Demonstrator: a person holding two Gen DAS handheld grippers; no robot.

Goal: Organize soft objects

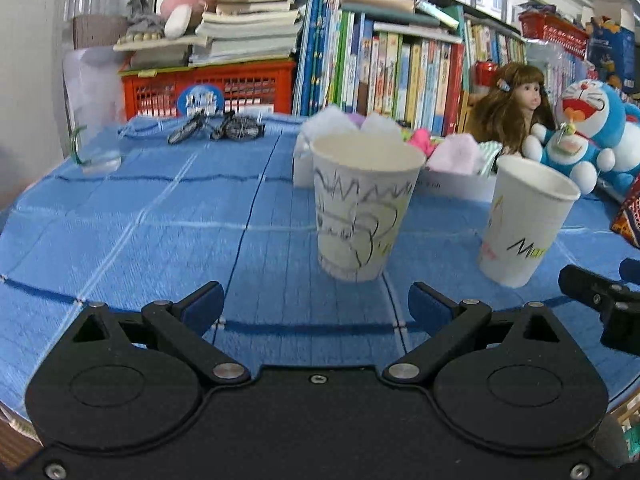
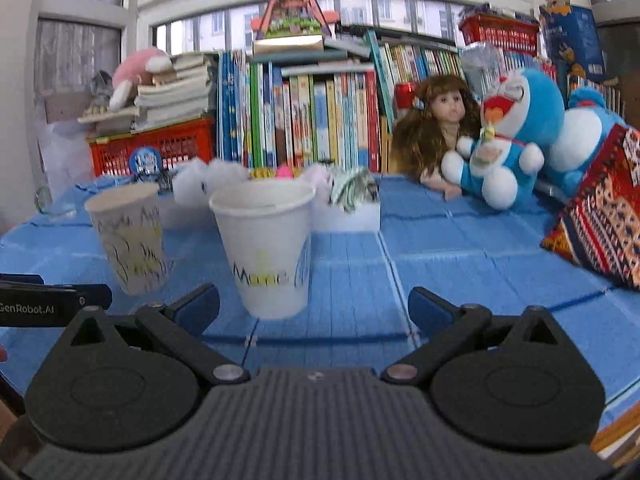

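Two grippers, the left gripper (image 1: 316, 304) and the right gripper (image 2: 314, 306), are wide open and hold nothing. Just ahead stand two light paper cups (image 1: 366, 208) (image 2: 266, 248); one reads "Mam". Farther back, soft socks (image 1: 458, 154) fill a white box (image 1: 452, 186). They squash easily, so pinch the middle.

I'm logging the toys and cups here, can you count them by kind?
Paper cups: 2, one scribbled, one lettered
Dolls: 1
Blue plush cats: 2, front, behind
Pink plush: 1
Total: 6
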